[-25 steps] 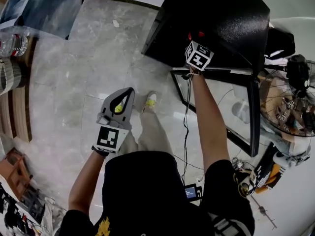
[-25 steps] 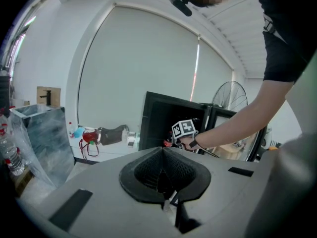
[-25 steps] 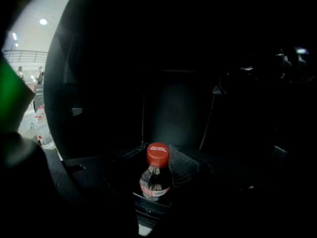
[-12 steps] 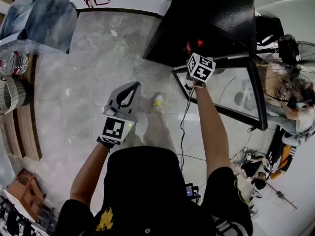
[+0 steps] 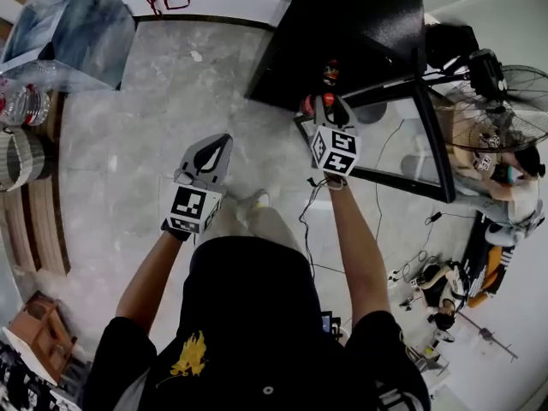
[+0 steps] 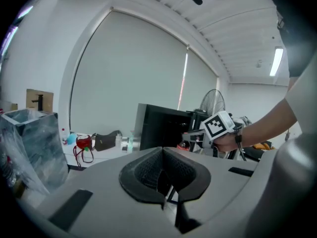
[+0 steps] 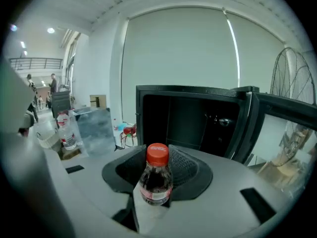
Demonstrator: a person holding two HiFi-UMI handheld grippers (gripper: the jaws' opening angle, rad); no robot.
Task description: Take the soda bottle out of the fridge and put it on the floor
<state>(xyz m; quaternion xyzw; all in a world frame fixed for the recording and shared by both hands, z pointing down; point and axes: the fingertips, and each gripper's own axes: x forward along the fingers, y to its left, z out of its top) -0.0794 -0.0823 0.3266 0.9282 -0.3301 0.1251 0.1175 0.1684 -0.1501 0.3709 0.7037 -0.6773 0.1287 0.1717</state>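
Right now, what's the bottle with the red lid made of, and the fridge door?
Soda bottle: probably clear plastic with a glossy finish, since the dark drink shows through its wall. Its red cap looks like smooth plastic. Fridge door: seemingly a glass pane in a black frame, since things behind it show through.

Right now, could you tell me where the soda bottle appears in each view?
Head view: soda bottle upper centre, small, before the open black fridge.
Left gripper view: tiny, right of centre, beside the fridge.
Right gripper view: low centre, red cap up, fridge behind.
Shared landmark: the black fridge.
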